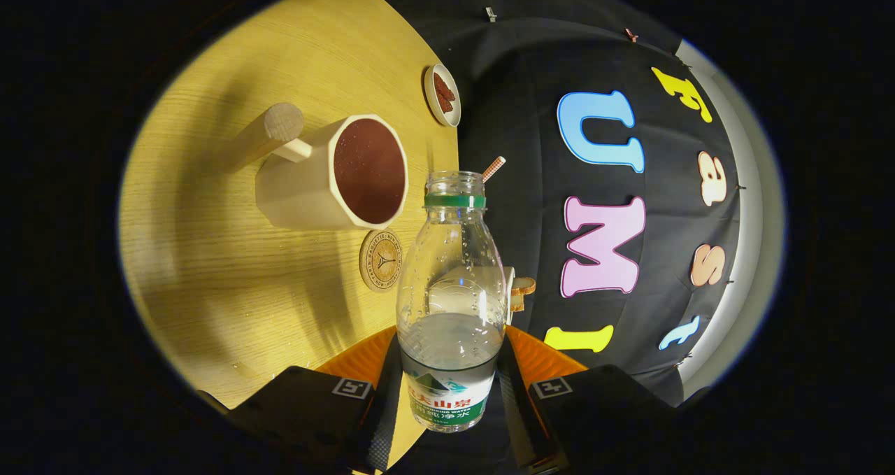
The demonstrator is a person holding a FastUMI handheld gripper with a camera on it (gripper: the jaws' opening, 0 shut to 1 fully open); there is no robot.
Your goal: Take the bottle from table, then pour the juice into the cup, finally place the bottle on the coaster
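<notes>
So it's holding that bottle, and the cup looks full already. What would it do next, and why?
Probably carry the bottle toward the round coaster beside the cup and set it there. The hand-held gripper is clamped on the uncapped bottle, and the cup already holds dark liquid.

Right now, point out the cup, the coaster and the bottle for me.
cup (301,195): gripper view, on its side wall.
coaster (381,260): gripper view, on its printed top face.
bottle (451,279): gripper view, on its clear body, above the tongs.

We see the cup (342,174) looming at ten o'clock of the coaster (381,259), almost touching; bare table (231,300) at seven o'clock.
</notes>
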